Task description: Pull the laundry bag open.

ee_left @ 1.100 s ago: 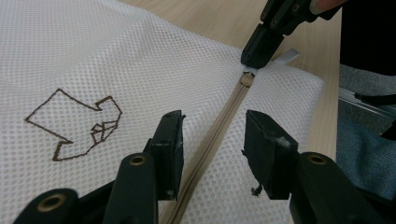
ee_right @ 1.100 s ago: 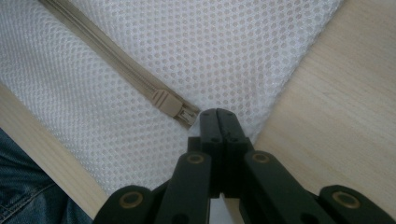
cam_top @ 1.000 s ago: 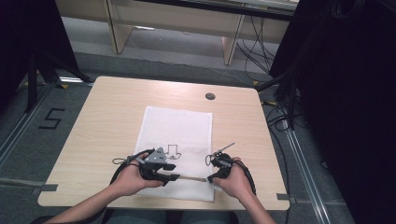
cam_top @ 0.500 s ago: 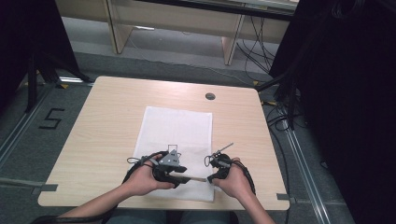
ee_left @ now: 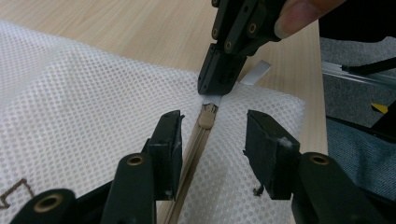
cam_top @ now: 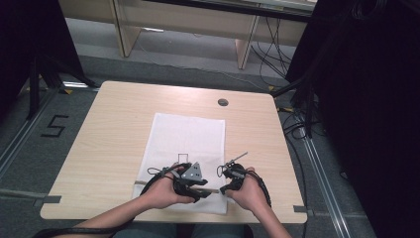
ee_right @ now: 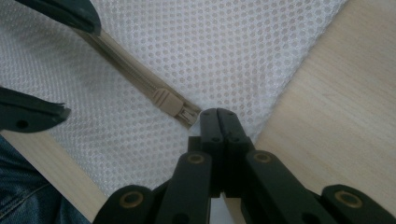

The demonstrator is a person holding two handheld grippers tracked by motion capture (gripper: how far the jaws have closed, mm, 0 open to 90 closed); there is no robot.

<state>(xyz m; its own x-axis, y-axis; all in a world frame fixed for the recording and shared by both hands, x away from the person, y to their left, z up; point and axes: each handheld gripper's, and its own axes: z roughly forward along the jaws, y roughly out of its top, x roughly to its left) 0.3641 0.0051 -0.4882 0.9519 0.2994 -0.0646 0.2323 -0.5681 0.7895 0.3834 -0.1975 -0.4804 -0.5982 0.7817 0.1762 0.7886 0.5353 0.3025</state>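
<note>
On the table [cam_top: 114,129] lies a white mesh bag [cam_top: 190,136], its near edge toward us. Our left gripper [ee_left: 212,140] stands open astride the beige zipper [ee_left: 189,158], jaws on either side of the slider [ee_left: 207,116], pads not pressing it. To the right, our right gripper [ee_right: 217,114] is clenched tight at the end of the zipper [ee_right: 126,65], just beside the slider [ee_right: 170,102], pinching the bag's edge there.

We hold both forearms low and near each other; our left hand-held gripper [ee_left: 212,147] has its jaws spread apart, while our right hand-held gripper [ee_right: 217,114] is clamped tight.
</note>
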